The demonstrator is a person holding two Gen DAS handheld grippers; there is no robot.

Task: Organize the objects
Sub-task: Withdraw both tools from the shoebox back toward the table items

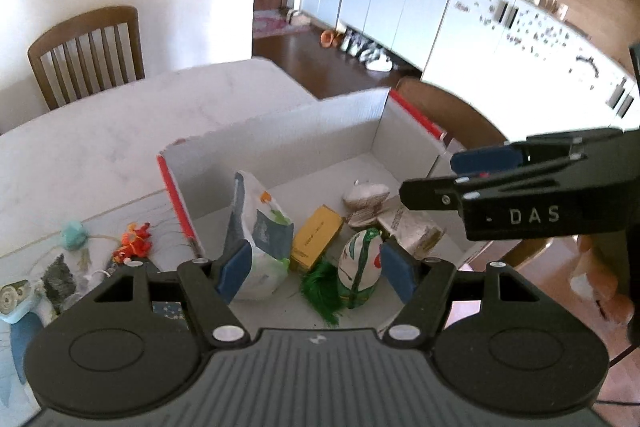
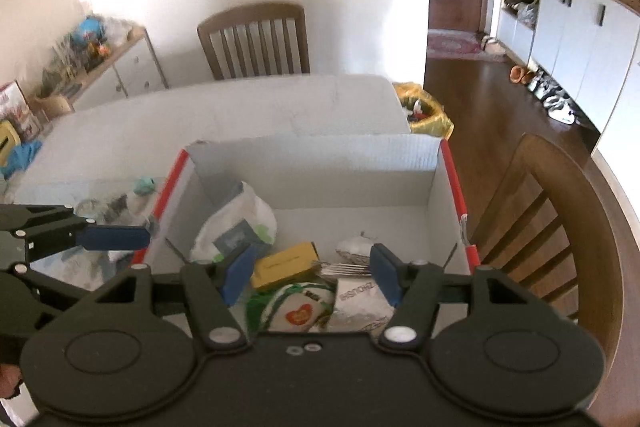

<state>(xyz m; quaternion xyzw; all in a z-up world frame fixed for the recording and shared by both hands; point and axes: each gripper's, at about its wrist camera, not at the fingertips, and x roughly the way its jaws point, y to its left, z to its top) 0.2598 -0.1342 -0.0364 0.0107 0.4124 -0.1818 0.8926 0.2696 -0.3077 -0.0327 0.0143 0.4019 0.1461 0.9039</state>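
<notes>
A white cardboard box with red edges (image 1: 280, 143) (image 2: 320, 151) stands on the table. In it lie a white bag (image 1: 260, 227) (image 2: 236, 223), a yellow carton (image 1: 316, 237) (image 2: 286, 263), a painted egg-shaped ornament (image 1: 358, 267) (image 2: 298, 311) with a green tassel (image 1: 320, 287), a shell-like piece (image 1: 366, 197) and a pale packet (image 1: 408, 231) (image 2: 360, 303). My left gripper (image 1: 318, 273) hovers open above the box's near left part, holding nothing. My right gripper (image 2: 313, 275) (image 1: 444, 177) hovers open over the right part, also holding nothing. A left gripper pad (image 2: 116, 237) shows at the box's left wall.
Left of the box on the pale table (image 1: 120, 131) lie a teal toy (image 1: 74, 235), an orange-red ornament (image 1: 132, 241) and a light blue device (image 1: 18, 299). Wooden chairs stand at the far side (image 2: 256, 43) and at the right (image 2: 552, 227). A yellow bag (image 2: 424, 111) sits on the floor.
</notes>
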